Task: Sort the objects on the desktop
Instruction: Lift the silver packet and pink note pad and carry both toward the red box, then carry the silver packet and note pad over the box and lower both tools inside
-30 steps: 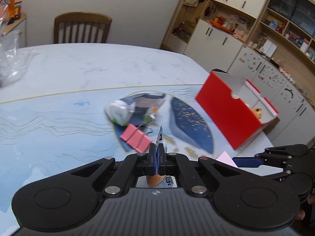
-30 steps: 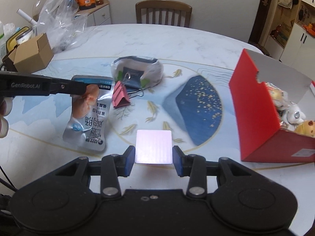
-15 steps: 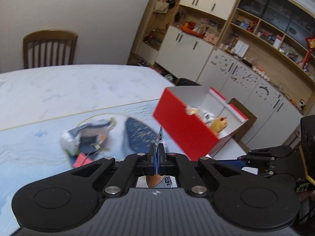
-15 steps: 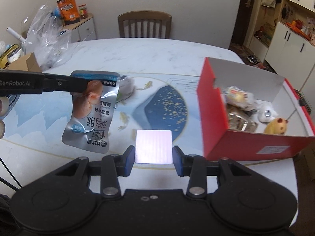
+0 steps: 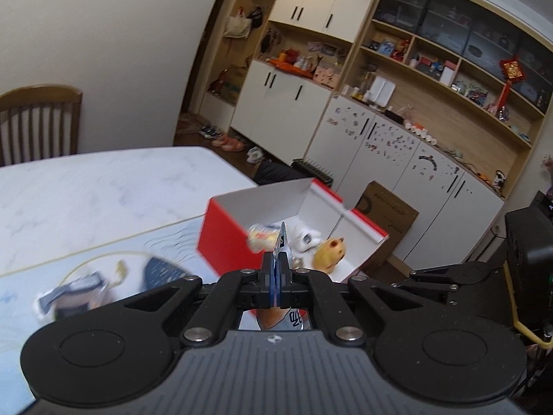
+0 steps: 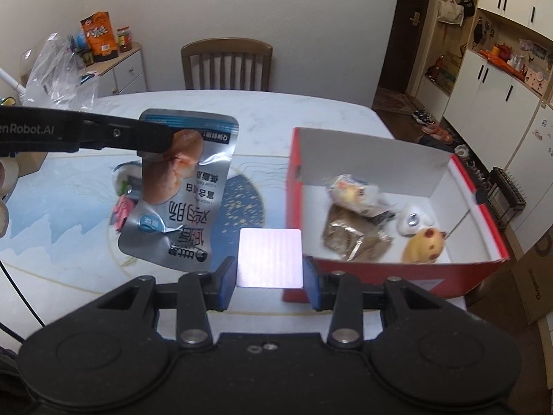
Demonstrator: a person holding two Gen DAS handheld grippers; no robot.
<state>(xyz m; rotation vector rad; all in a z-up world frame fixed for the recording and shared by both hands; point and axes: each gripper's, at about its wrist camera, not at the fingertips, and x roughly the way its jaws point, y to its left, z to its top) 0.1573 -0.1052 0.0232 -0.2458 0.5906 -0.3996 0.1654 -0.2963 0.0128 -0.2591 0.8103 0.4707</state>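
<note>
A glossy silver foil pouch [image 6: 179,190], crinkled and printed with dark characters and a pale orange food picture, is held pinched near its upper edge by the left gripper [image 6: 152,138], whose flat black fingers are pressed fully together on it. In the right wrist view the pouch hangs clear of the table [image 6: 242,110], to the left of the red box [image 6: 380,276]. In the left wrist view only the thin sealed edge of the pouch is seen, standing upright between the closed blue pads [image 5: 281,278].

A square pad of pale pink sticky notes [image 6: 270,257], smooth and flat-faced, is clamped by its two sides between the blue pads of the right gripper [image 6: 270,276]; the jaws are held partly apart by its width. It is carried above the table's near edge, just beside the box's near left corner.

The box is of stiff cardboard, red outside and white inside, with its top open. In it lie a crumpled clear wrapper with a yellowish bun [image 6: 352,190], a brownish foil packet [image 6: 352,238], a small white figure [image 6: 414,219] and a rounded yellow toy [image 6: 425,245].

The table top is white and marbled, with a printed blue mat [image 6: 242,207] over it. A pink binder clip [image 6: 122,211] lies blurred on it behind the pouch.

Both grippers are angled downward, the right more steeply.
</note>
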